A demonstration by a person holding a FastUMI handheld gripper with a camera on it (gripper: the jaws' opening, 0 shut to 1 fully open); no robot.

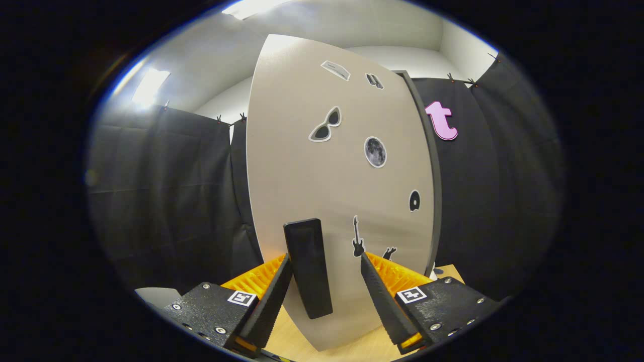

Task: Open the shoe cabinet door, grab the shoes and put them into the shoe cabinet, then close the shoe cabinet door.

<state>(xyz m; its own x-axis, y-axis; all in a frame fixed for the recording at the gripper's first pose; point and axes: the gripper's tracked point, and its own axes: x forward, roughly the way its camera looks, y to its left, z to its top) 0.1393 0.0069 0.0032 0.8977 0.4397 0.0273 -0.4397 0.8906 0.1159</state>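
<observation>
Beige cabinet door, its black handle between my spread gripper fingers; an off-centre squeeze could slip off.

Light wood desk visible below and between the fingers. The shoe cabinet stands upright on it, door edge reaching down to the desk surface. Desk's far corner shows right of cabinet.

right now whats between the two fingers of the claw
In the gripper view, the black handle of the shoe cabinet door stands upright between the fingers of the open claw, close to the left finger; neither finger clearly presses it.
</observation>
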